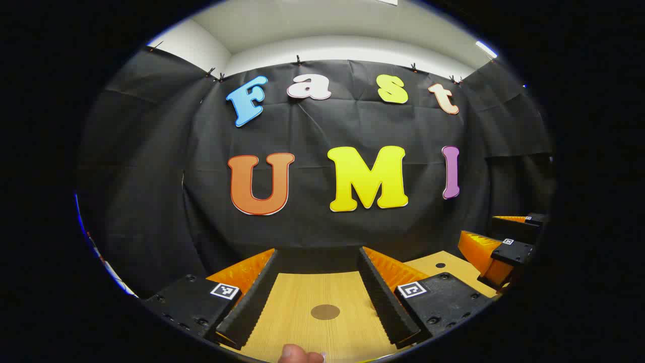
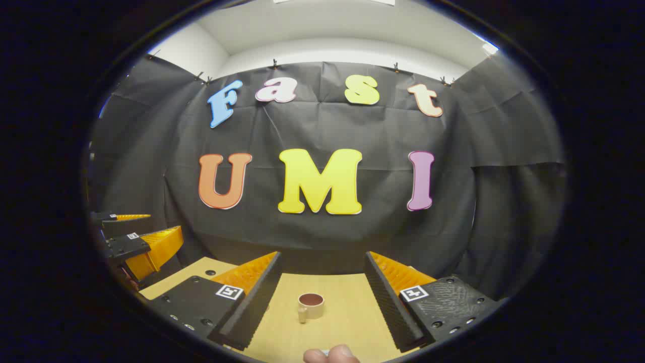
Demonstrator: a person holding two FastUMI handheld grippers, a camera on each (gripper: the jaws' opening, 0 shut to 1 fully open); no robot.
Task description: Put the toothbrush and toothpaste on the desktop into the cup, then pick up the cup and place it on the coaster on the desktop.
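In the left gripper view we see our left gripper [image 1: 318, 282] held above the wooden desktop [image 1: 302, 333], its two fingers spread wide with nothing between them. On the desktop, framed by those fingers, lies a flat, round brown coaster [image 1: 325, 312], apart from both fingers. At the bottom edge a fingertip [image 1: 297, 354] pokes into the picture, with a small white object just beside it that we cannot identify. Farther to the right in that view the right gripper [image 1: 496, 237] hangs over the far edge of the desktop, its fingers also apart.

In the right gripper view, starting at the left edge, the left gripper [image 2: 136, 229] shows with its fingers open, near a corner of the desktop [image 2: 342, 327]. Moving toward the middle, our right gripper [image 2: 322, 282] points forward with its fingers spread and empty. Between them, standing upright on the wood and touching neither finger, is a small beige cup [image 2: 310, 306] with a dark reddish inside and its handle turned to the left. At the bottom edge we see two fingertips [image 2: 330, 355] of a hand.
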